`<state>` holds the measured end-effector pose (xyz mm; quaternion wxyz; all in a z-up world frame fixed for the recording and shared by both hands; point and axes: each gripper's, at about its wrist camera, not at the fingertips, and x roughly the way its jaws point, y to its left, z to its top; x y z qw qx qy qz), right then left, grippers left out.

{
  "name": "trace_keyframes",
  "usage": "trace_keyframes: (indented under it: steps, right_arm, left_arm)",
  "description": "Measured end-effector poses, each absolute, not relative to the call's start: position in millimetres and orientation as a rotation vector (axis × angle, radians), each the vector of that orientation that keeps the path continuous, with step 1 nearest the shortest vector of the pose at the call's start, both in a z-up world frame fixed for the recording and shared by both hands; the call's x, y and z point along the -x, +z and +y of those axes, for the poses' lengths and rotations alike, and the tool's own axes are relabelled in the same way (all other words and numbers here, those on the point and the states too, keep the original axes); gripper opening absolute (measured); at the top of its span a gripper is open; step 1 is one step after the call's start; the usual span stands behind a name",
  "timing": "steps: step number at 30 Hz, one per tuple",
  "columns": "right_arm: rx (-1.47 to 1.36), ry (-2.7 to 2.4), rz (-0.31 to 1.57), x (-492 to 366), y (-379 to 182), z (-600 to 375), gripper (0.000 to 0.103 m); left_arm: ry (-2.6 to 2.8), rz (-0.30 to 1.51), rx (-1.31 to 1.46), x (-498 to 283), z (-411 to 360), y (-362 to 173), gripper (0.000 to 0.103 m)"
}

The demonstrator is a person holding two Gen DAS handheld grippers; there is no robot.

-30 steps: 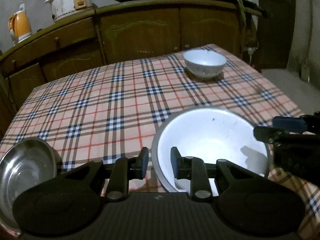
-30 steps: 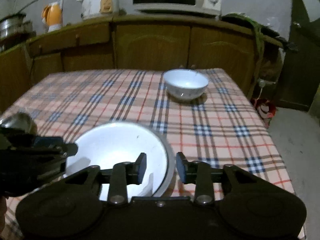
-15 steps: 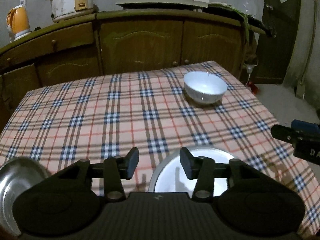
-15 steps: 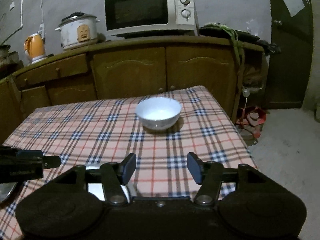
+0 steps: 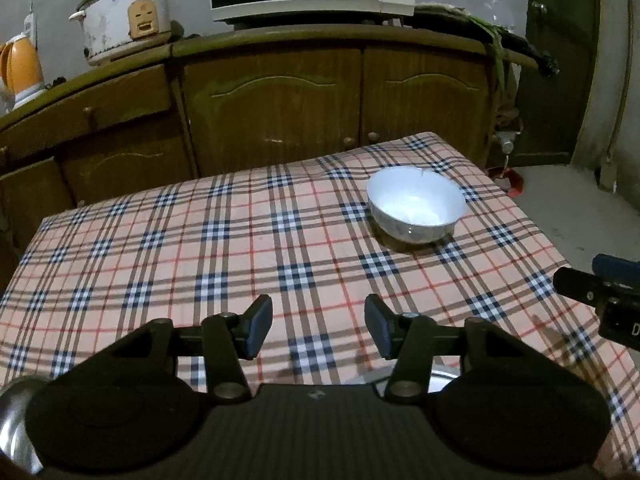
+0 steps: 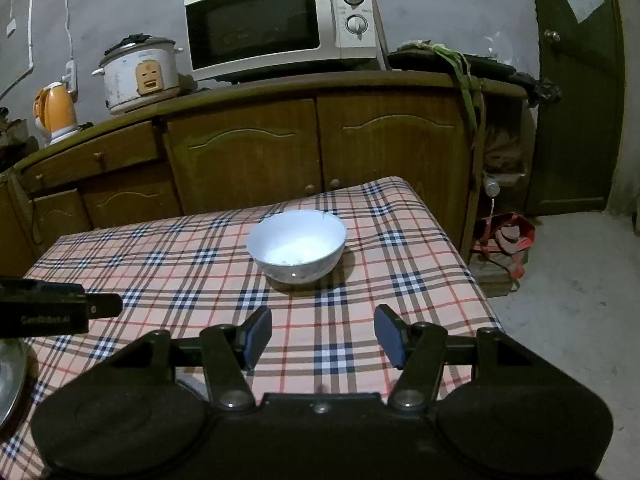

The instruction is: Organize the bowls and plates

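Checked cloth covers the table (image 5: pixel 160 248), where a glossy white bowl (image 5: pixel 416 204) sits upright, apparently empty; left gripper (image 5: pixel 316 332) jaws are opening on nothing, right gripper (image 6: pixel 322 338) jaws spread.

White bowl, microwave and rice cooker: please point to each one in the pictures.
White bowl (image 6: pixel 296 246): right wrist view, inside of the bowl.
Microwave (image 6: pixel 256 24): right wrist view, dark door window.
Rice cooker (image 6: pixel 138 74): right wrist view, white front body.

Big white-lined metal basin (image 5: pixel 440 378) mostly hidden behind gripper body; shiny steel bowl (image 5: pixel 12 420) cut off by left edge.
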<state>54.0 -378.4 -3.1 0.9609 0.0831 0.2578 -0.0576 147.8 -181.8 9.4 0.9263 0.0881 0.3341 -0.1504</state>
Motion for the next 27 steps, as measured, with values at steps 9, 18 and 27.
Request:
trace_keyframes:
  steps: [9, 18, 27]
  right_arm:
    - [-0.170, -0.118, 0.528, -75.2, -9.3, -386.0, 0.070]
    - [-0.184, -0.115, 0.537, -105.5, -17.6, -398.7, 0.073]
    - [-0.270, -0.111, 0.532, -153.5, -20.2, -422.4, 0.075]
  left_arm:
    - [-0.312, 0.686, -0.219, -169.1, -197.7, 4.5, 0.056]
    - [-0.319, 0.692, -0.251, -190.9, -214.4, -3.7, 0.060]
    - [-0.312, 0.691, -0.235, -238.5, -235.7, -11.4, 0.065]
